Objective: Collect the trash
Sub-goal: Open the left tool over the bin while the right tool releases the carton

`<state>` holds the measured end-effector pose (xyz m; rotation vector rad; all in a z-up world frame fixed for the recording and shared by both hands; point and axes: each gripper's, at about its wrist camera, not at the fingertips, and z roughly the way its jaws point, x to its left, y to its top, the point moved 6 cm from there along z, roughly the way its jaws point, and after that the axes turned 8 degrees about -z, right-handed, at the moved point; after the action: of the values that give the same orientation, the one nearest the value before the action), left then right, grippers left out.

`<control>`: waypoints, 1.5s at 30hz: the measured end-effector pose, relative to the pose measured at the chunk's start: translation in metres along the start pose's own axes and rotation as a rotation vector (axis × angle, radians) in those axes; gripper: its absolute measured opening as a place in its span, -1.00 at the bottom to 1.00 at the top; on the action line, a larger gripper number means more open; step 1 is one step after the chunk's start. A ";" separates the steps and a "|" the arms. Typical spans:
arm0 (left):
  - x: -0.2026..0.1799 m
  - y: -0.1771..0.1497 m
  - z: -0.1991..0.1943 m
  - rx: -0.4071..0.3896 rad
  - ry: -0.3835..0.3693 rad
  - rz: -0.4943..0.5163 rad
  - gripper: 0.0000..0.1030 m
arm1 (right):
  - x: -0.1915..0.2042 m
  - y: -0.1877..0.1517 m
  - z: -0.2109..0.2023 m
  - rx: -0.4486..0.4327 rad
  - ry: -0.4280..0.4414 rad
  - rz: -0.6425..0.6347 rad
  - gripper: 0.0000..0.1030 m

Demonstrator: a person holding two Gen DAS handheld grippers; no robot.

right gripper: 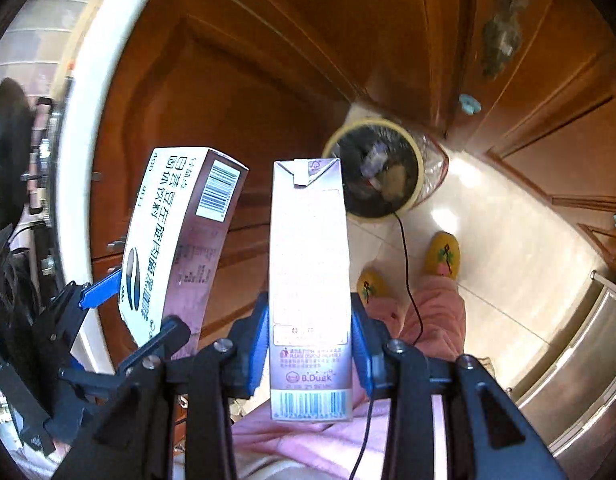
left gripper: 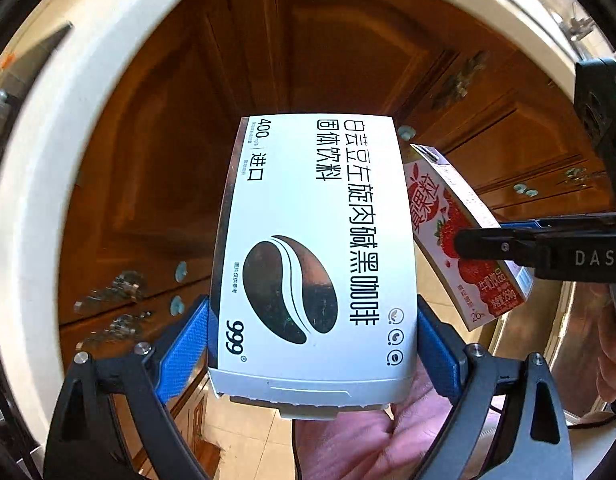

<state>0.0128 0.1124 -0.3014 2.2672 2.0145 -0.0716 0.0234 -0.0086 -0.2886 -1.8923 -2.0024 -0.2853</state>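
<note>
A white coffee box (left gripper: 316,240) with a printed coffee bean is clamped between the blue pads of my left gripper (left gripper: 312,340), which points down over the floor. To its right hangs a strawberry milk carton (left gripper: 448,220), with my right gripper (left gripper: 504,236) shut on it. In the right wrist view the milk carton (right gripper: 310,280) stands upright between the blue pads of my right gripper (right gripper: 311,340). The coffee box (right gripper: 175,240) is close on its left in the left gripper (right gripper: 135,308). A trash bin (right gripper: 374,168) with a yellow rim and a plastic liner stands on the floor beyond the carton.
Brown wooden cabinet doors (left gripper: 308,60) run below a white counter edge (left gripper: 31,200). A person's yellow slippers (right gripper: 442,254) and pink trousers (right gripper: 432,312) are on the pale tiled floor (right gripper: 508,240). A black cable (right gripper: 408,272) runs past the bin. Steel drawers (right gripper: 588,380) stand at the right.
</note>
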 end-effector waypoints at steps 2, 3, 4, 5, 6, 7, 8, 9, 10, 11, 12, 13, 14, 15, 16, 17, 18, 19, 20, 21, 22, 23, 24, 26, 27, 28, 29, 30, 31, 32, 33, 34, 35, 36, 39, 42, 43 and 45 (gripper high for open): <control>-0.001 0.002 -0.018 -0.017 -0.008 0.001 0.81 | 0.005 -0.003 -0.016 -0.025 0.001 -0.007 -0.30; -0.001 0.002 -0.025 -0.023 -0.010 0.005 0.81 | 0.006 -0.004 -0.022 -0.038 0.000 -0.009 -0.30; -0.001 0.002 -0.030 -0.025 -0.009 0.009 0.81 | 0.007 -0.005 -0.028 -0.045 -0.001 -0.006 -0.30; -0.002 0.002 -0.035 -0.028 -0.012 0.013 0.81 | 0.007 -0.007 -0.031 -0.053 0.002 -0.002 -0.30; -0.002 0.001 -0.038 -0.031 -0.016 0.020 0.81 | 0.008 -0.008 -0.036 -0.064 0.001 -0.003 -0.30; -0.002 0.000 -0.039 -0.033 -0.018 0.027 0.81 | 0.007 -0.008 -0.038 -0.070 -0.002 -0.005 -0.30; -0.003 -0.001 -0.037 -0.029 -0.018 0.032 0.81 | 0.007 -0.008 -0.039 -0.072 -0.003 -0.003 -0.30; -0.006 -0.005 -0.036 -0.026 -0.016 0.034 0.81 | 0.007 -0.009 -0.039 -0.072 -0.004 0.003 -0.30; -0.006 -0.006 -0.034 -0.022 -0.016 0.035 0.81 | 0.005 -0.009 -0.038 -0.072 -0.005 0.007 -0.30; -0.006 -0.007 -0.030 -0.007 -0.016 0.037 0.81 | 0.004 -0.009 -0.037 -0.070 -0.005 0.006 -0.30; -0.006 -0.008 -0.027 -0.002 -0.016 0.036 0.81 | 0.004 -0.010 -0.035 -0.067 -0.006 0.007 -0.30; -0.006 -0.009 -0.022 0.007 -0.012 0.036 0.81 | 0.003 -0.010 -0.032 -0.061 -0.007 0.009 -0.30; -0.006 -0.010 -0.017 0.014 -0.009 0.035 0.81 | 0.003 -0.010 -0.027 -0.055 -0.004 0.013 -0.30; -0.004 -0.011 -0.012 0.017 -0.009 0.036 0.81 | 0.003 -0.010 -0.022 -0.050 -0.001 0.015 -0.30; -0.005 -0.012 -0.007 0.022 -0.008 0.040 0.81 | 0.002 -0.010 -0.019 -0.044 -0.001 0.012 -0.30; -0.005 -0.012 -0.002 0.024 -0.004 0.043 0.81 | 0.002 -0.009 -0.014 -0.041 -0.003 0.012 -0.30; -0.005 -0.011 0.005 0.025 -0.001 0.044 0.81 | 0.000 -0.006 -0.008 -0.037 -0.004 0.011 -0.30; -0.004 -0.010 0.013 0.027 0.003 0.042 0.81 | -0.002 -0.004 -0.001 -0.032 -0.007 0.011 -0.30; -0.003 -0.009 0.023 0.034 0.009 0.036 0.81 | -0.005 -0.001 0.006 -0.025 -0.013 0.011 -0.30; -0.002 -0.008 0.033 0.038 0.010 0.031 0.81 | -0.008 0.003 0.014 -0.018 -0.022 0.012 -0.30; 0.000 -0.006 0.048 0.044 0.013 0.022 0.81 | -0.012 0.007 0.024 -0.014 -0.030 0.012 -0.30; 0.002 -0.005 0.059 0.050 0.024 0.016 0.81 | -0.016 0.011 0.033 -0.009 -0.037 0.011 -0.29; 0.002 -0.004 0.072 0.054 0.031 0.012 0.81 | -0.021 0.015 0.044 0.001 -0.049 0.011 -0.29; 0.005 0.001 0.106 0.061 0.049 0.006 0.81 | -0.035 0.023 0.069 0.027 -0.067 0.021 -0.29; 0.006 0.004 0.126 0.069 0.056 0.005 0.81 | -0.042 0.027 0.082 0.040 -0.074 0.026 -0.29; 0.007 0.006 0.144 0.083 0.059 0.004 0.81 | -0.051 0.032 0.097 0.056 -0.086 0.034 -0.29; 0.007 0.008 0.160 0.095 0.062 0.001 0.81 | -0.060 0.035 0.111 0.071 -0.093 0.042 -0.29; 0.008 0.010 0.177 0.108 0.061 -0.002 0.81 | -0.070 0.039 0.130 0.091 -0.095 0.051 -0.29; 0.009 0.013 0.203 0.130 0.066 -0.006 0.81 | -0.077 0.042 0.144 0.109 -0.102 0.057 -0.28; 0.011 0.015 0.220 0.145 0.074 -0.010 0.81 | -0.086 0.046 0.160 0.126 -0.114 0.064 -0.28; 0.013 0.018 0.243 0.169 0.079 -0.017 0.81 | -0.093 0.049 0.173 0.139 -0.119 0.066 -0.28; 0.015 0.020 0.262 0.185 0.084 -0.023 0.81 | -0.102 0.054 0.191 0.159 -0.134 0.068 -0.28; 0.017 0.023 0.281 0.197 0.091 -0.026 0.81 | -0.108 0.057 0.203 0.171 -0.149 0.072 -0.28; 0.020 0.026 0.297 0.210 0.101 -0.025 0.81 | -0.116 0.061 0.217 0.183 -0.159 0.077 -0.28; 0.024 0.039 0.335 0.220 0.116 -0.032 0.81 | -0.135 0.074 0.253 0.208 -0.178 0.084 -0.28; 0.031 0.048 0.361 0.227 0.100 -0.047 0.81 | -0.147 0.091 0.283 0.215 -0.185 0.088 -0.28; 0.030 0.048 0.366 0.234 0.095 -0.049 0.81 | -0.148 0.095 0.289 0.214 -0.181 0.094 -0.28; 0.036 0.051 0.379 0.261 0.077 -0.050 0.81 | -0.150 0.104 0.302 0.214 -0.162 0.111 -0.27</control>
<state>0.0811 0.0993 -0.6796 2.4023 2.2178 -0.2711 0.0926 -0.0198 -0.6343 -1.9315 -1.9307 0.1113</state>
